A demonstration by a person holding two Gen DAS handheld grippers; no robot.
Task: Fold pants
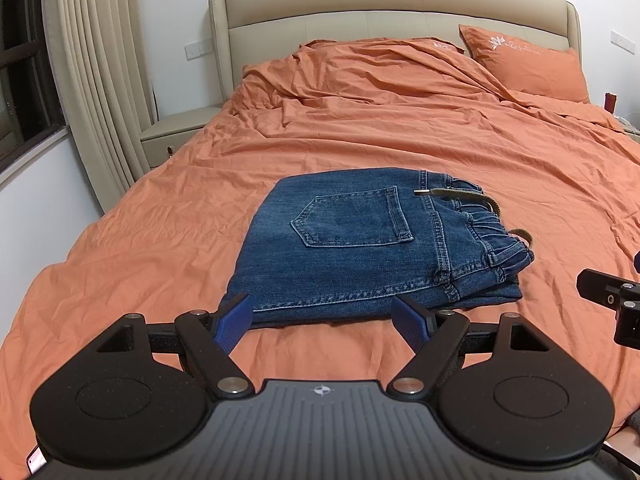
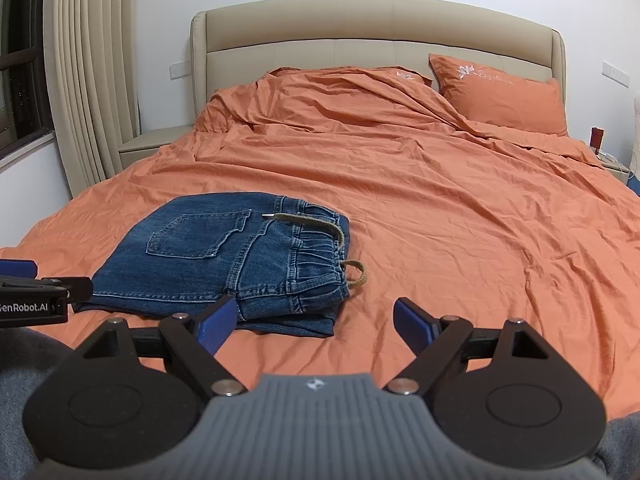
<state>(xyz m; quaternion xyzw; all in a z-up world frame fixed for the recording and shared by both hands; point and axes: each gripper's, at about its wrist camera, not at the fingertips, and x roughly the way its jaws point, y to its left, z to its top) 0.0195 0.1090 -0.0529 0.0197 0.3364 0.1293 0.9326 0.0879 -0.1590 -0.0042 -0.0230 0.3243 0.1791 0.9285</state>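
Nearest to us, the left gripper (image 1: 324,318) has its blue jaws spread wide and empty, hovering at the near edge of the folded pants (image 1: 360,248). We hold the right gripper (image 2: 314,320) with its jaws wide and empty too, near the pants' (image 2: 224,264) waistband corner. These blue denim pants lie as a compact stack on the orange bed sheet (image 1: 400,128), back pocket (image 1: 352,220) up, elastic waistband and olive drawstring (image 1: 480,200) to the right. Far off, an orange pillow (image 1: 528,60) leans on the beige headboard (image 1: 360,4); a small red thing on the right, perhaps a bottle, is unclear.
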